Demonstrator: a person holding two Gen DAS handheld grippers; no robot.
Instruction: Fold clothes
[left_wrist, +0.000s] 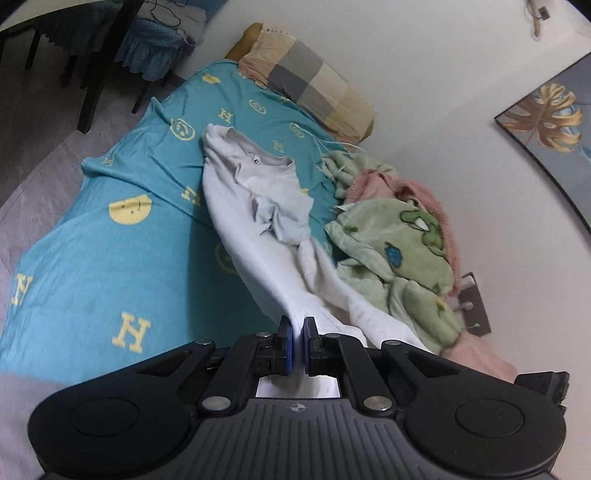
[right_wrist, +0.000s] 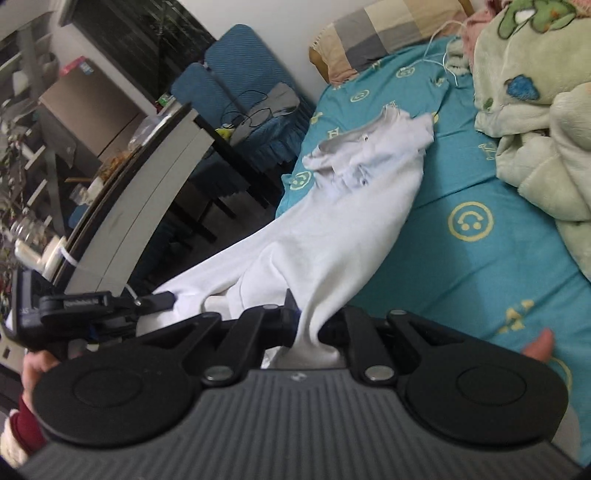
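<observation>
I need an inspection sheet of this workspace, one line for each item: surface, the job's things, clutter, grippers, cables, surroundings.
Surface: bed with a teal sheet printed with yellow smileys and letters.
Job's things: white shirt, its collar end lying on the sheet, its near end lifted by both grippers.
Clutter: green fleece blanket heaped beside the shirt, with pink fabric; checked pillow at the far end.
Grippers: left gripper shut on the shirt's near edge; right gripper shut on bunched shirt fabric.
Cables: thin white cord on the sheet near the blanket; dark wires on a blue chair.
Surroundings: dining table with jars; framed leaf picture on the wall.
</observation>
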